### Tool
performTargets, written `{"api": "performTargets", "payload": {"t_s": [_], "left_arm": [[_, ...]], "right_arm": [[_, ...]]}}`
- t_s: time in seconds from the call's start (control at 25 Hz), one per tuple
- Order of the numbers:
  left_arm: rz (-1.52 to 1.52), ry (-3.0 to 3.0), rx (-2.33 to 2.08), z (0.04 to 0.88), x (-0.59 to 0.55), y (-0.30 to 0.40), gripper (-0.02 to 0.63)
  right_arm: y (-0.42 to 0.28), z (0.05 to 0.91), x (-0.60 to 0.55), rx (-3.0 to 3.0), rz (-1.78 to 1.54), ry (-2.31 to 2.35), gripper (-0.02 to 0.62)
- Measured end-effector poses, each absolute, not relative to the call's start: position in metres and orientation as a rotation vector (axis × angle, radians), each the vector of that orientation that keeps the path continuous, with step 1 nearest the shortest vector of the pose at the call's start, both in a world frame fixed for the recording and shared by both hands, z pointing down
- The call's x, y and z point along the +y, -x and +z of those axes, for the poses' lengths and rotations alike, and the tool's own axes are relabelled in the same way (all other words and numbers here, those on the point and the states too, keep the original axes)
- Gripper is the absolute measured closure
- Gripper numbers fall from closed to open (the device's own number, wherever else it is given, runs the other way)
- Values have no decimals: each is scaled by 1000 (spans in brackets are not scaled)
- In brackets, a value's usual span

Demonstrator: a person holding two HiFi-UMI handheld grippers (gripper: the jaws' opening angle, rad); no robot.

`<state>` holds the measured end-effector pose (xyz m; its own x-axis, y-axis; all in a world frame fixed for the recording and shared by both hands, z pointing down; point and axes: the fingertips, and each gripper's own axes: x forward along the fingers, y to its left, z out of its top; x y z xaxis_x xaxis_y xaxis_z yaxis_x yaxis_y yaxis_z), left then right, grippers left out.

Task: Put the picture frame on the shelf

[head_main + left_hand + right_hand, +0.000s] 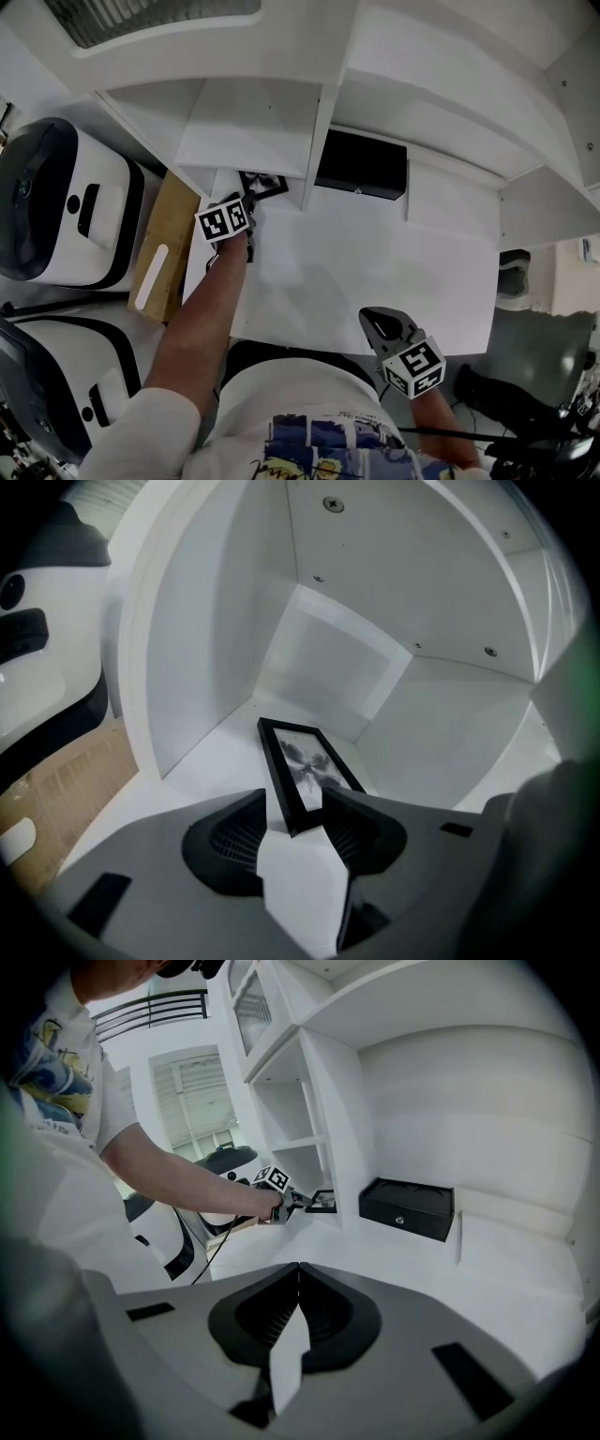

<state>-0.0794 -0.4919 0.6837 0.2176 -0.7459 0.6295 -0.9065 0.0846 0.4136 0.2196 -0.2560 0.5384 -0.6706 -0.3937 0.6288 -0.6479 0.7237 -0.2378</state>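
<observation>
The left gripper (293, 803) stands wide open around the near end of the frame (305, 766), which lies flat inside the shelf (206, 649), so I think it should back out straight, without touching it.

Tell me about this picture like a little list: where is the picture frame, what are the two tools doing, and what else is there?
picture frame: lying in the left cubby of the shelf, its near end between the jaws of the left tool
left tool: jaws apart, not squeezing the frame
right tool: jaws together, nothing in them, by the near edge of the table
black box: closed, in the next cubby to the right
job: frame looks set down on the shelf
</observation>
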Motion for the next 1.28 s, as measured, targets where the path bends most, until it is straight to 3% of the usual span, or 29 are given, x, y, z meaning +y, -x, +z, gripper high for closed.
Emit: {"api": "performTargets", "payload": {"t_s": [0.6,1.04,1.28], "left_arm": [[313,-1830,-1473,631,-420,76,428],[260,-2100,-1213,565,-319,37,566],[143,-2245,-1017,515,-254,19,592]], "right_arm": [[-180,548,-271,-2465,564,-648,571],[-147,532,-246,-2495,488,-653,571],[-121,519,-220,-2499,473,-686,571]]}}
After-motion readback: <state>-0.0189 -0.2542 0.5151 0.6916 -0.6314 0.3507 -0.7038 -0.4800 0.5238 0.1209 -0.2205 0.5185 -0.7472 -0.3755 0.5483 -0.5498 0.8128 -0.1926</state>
